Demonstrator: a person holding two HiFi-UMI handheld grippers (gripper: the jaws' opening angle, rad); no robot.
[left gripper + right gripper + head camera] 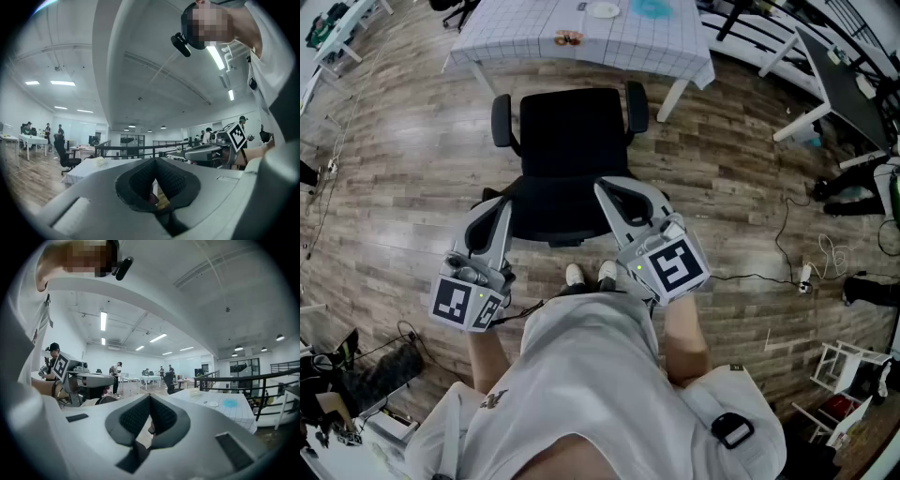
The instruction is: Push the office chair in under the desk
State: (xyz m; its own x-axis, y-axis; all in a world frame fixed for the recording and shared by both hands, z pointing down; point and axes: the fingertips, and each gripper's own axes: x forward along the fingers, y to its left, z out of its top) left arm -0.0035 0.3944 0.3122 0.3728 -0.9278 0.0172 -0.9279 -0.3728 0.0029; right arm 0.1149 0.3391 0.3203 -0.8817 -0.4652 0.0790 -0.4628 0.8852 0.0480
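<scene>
A black office chair (569, 141) with two armrests stands on the wood floor, its seat facing the desk (525, 42), which is covered by a white checked cloth. A gap of floor separates chair and desk. My left gripper (503, 206) and right gripper (606, 187) are both shut with nothing between the jaws, their tips over the top edge of the chair's backrest (558, 220); contact cannot be told. In the left gripper view the shut gripper (155, 160) points level toward the desk (86, 167). In the right gripper view the shut gripper (150, 397) faces the desk (220, 408).
A white plate (603, 10), a blue item (653, 7) and a small snack (568, 38) lie on the cloth. Cables and a power strip (804, 276) cross the floor at right. White table legs (802, 120) stand upper right. Clutter (356, 384) sits lower left.
</scene>
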